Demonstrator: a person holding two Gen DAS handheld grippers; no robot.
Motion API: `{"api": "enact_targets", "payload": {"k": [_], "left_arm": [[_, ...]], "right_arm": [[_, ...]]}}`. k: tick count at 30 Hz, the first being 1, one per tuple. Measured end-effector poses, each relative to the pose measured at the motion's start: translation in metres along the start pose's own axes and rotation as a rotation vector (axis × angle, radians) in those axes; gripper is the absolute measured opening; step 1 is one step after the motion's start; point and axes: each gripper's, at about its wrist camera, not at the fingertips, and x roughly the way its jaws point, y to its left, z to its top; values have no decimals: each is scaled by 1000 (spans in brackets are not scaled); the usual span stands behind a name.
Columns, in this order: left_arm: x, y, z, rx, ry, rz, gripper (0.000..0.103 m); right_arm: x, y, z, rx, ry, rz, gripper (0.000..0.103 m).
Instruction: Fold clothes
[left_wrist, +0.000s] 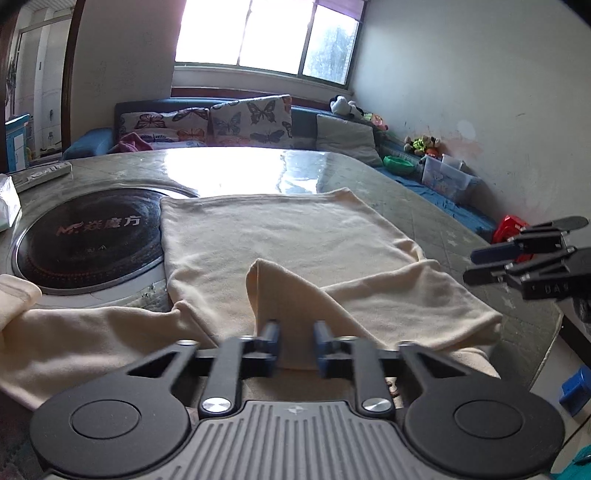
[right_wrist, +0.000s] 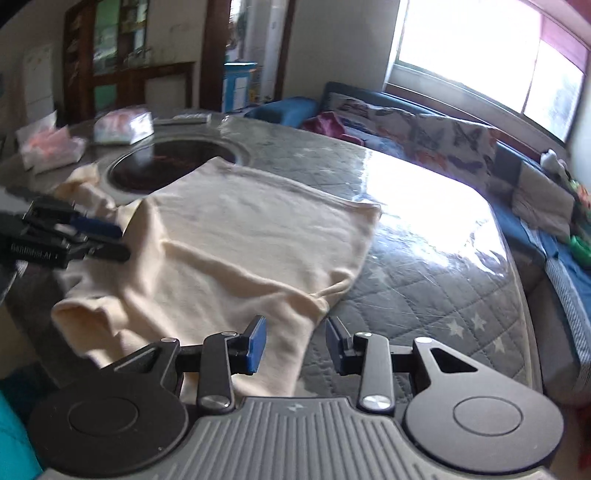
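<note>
A cream long-sleeved garment (left_wrist: 280, 229) lies spread on the grey quilted table (left_wrist: 461, 229). One corner overlaps a round black hob. My left gripper (left_wrist: 297, 339) is shut on a raised fold of the garment, which stands up in a peak between its blue pads. In the right wrist view the left gripper (right_wrist: 122, 243) sits at the garment's (right_wrist: 240, 229) left edge. My right gripper (right_wrist: 297, 341) is open above the near sleeve at the table's front edge, and its pads are not pressing on cloth. The left wrist view shows the right gripper (left_wrist: 472, 266) at the far right, off the garment.
The round black hob (left_wrist: 88, 240) is set into the table, left of the garment. Tissue packs (right_wrist: 123, 127) and a remote (left_wrist: 44, 173) lie at the far left end. A sofa with butterfly cushions (left_wrist: 251, 118) runs behind the table. The table's right edge (left_wrist: 546, 332) drops to the floor.
</note>
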Motion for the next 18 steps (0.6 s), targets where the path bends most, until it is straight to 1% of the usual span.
{"api": "enact_targets", "payload": {"k": [2,6,9,10,11,12,13,14,16,18], "left_arm": [[-8,0,2,-20,8,9,3],[-30,8,4,-66,9,69,3],[-37,15,2,-67,28,66,4],[-37,15,4,-60,30,69,9],[-36,14,5,-53,31,73,22],[-31,13,7,-41,30,76,31],[-26,12,9,-29,30,79,47],[-21,10,10,-17,29,82,50],[-11,8,14,7,29,84,50],[1,3,14,29,35,59,50]], "right_arm": [[5,-7,3,16,-8,2,35],[20,-10,12,8,-27,16,35],[33,-9,18,2,-34,33,35],[35,-9,19,1,-34,41,35],[37,-8,20,-2,-34,49,35],[40,-8,20,-5,-33,56,35],[42,-7,22,-9,-33,64,35],[44,-6,23,-12,-33,72,35],[47,-4,24,-16,-33,80,35],[48,-3,25,-20,-31,86,35]]}}
